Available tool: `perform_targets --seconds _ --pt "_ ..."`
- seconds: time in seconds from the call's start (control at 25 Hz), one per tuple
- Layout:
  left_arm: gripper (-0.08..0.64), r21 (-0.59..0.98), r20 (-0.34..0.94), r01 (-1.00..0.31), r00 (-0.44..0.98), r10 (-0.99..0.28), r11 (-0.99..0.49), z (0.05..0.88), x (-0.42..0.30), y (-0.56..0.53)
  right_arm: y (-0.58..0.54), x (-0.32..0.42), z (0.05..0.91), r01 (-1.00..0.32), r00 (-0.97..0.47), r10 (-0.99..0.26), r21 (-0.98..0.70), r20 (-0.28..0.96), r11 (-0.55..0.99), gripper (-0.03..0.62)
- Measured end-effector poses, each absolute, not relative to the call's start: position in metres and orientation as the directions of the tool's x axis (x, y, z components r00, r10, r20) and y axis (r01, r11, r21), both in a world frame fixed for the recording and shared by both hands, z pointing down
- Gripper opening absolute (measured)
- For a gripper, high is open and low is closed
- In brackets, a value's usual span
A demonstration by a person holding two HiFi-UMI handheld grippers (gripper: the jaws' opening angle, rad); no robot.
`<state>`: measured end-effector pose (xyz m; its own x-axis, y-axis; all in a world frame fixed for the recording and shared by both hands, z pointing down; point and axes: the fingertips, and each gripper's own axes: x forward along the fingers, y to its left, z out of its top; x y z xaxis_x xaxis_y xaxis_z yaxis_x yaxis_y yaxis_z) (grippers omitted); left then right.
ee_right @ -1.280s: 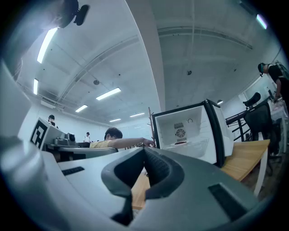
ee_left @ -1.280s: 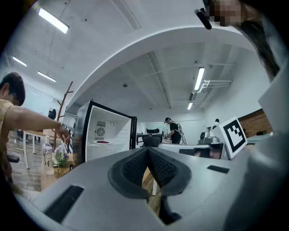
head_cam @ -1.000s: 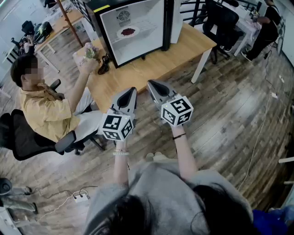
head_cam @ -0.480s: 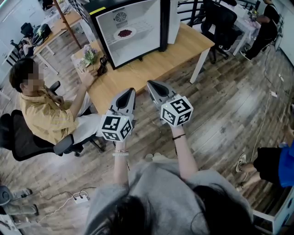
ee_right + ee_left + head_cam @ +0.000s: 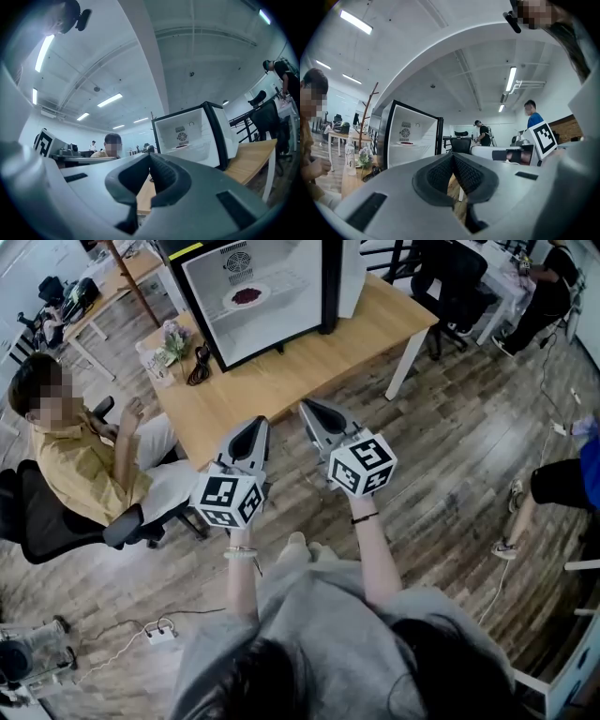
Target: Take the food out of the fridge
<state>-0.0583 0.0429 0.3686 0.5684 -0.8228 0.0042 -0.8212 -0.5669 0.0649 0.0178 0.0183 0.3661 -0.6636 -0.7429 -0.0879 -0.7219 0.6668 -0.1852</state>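
Observation:
A small black fridge (image 5: 281, 320) stands open on a wooden table (image 5: 291, 381) at the top of the head view. On its wire shelf lies a white plate of dark red food (image 5: 246, 296). My left gripper (image 5: 254, 424) and right gripper (image 5: 307, 408) hover side by side over the floor just short of the table's near edge, pointing level at the fridge. Both are shut, with nothing between their pads. The left gripper view shows the fridge (image 5: 410, 140) and plate (image 5: 406, 143) far beyond the jaws. In the right gripper view the fridge (image 5: 192, 136) likewise stands far off.
A person in a yellow shirt (image 5: 80, 470) sits on an office chair at the table's left end. A small vase of flowers (image 5: 172, 338) and a black cable (image 5: 199, 367) lie left of the fridge. The fridge door (image 5: 350, 277) swings right. Another person (image 5: 562, 479) walks at the right edge.
The seated person has set the flowers down on the table and drawn the arm back. A walker has come in at the right. Fridge and table have slid up-left in view.

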Motion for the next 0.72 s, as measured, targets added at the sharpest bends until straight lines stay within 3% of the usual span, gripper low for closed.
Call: perform_targets --seconds 0.72 --pt "0.008 0.06 -0.016 -0.817 0.574 -0.819 -0.573 0.369 -0.067 -0.037 -0.063 -0.002 0.369 -0.697 -0.69 -0.718 -0.186 -0.087 0.692 0.009"
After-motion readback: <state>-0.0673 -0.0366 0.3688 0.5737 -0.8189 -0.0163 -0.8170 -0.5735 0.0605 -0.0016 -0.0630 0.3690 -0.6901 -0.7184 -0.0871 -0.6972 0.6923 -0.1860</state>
